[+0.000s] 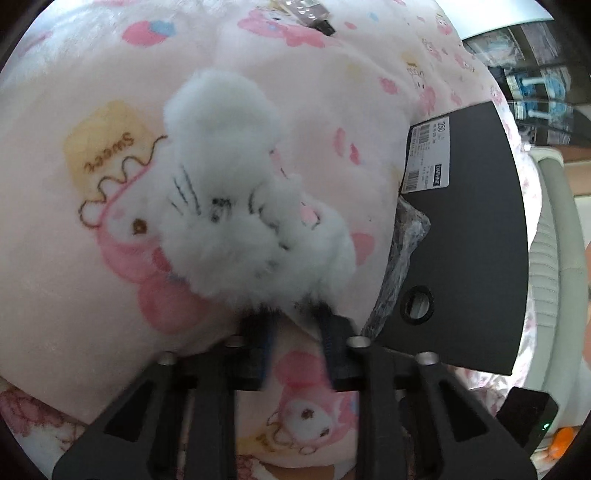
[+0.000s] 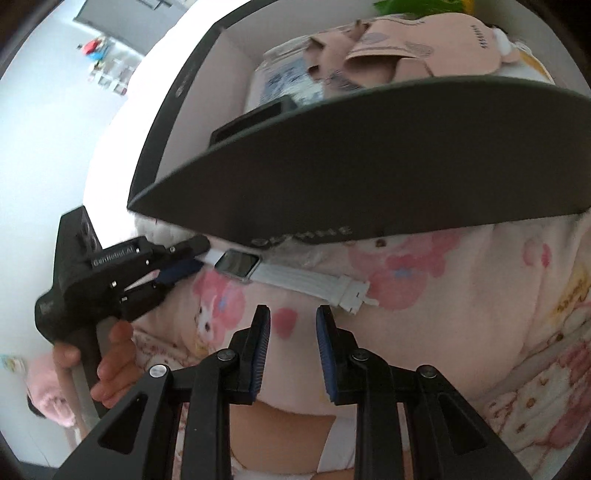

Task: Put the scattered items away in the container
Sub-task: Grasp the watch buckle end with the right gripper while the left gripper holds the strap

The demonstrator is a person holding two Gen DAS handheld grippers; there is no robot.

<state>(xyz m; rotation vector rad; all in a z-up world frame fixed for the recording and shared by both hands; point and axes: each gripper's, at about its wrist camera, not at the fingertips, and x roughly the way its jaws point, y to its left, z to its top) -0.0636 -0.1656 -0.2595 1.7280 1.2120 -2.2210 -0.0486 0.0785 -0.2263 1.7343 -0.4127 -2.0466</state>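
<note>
A fluffy white plush toy [image 1: 229, 192] lies on the pink cartoon blanket [image 1: 74, 258], just in front of my left gripper [image 1: 291, 314]. Its fingertips are buried in the fur at the toy's lower edge and pinch a tuft of it. To the right stands the black shoe box [image 1: 465, 240]. In the right wrist view the box's near wall [image 2: 369, 177] fills the middle. A watch [image 2: 238, 264] with a white strap lies on the blanket beneath that wall. My right gripper [image 2: 291, 314] hangs open just short of the watch, nothing between its pads. The left gripper [image 2: 186, 264] shows at the left.
Inside the box lie a pink plush [image 2: 424, 44], a printed packet [image 2: 288, 77] and a flat black device [image 2: 255, 118]. Crinkled clear plastic [image 1: 402, 251] sticks out beside the box. A dark gadget [image 1: 306, 11] rests far up the blanket. A hand [image 2: 110, 354] holds the left gripper.
</note>
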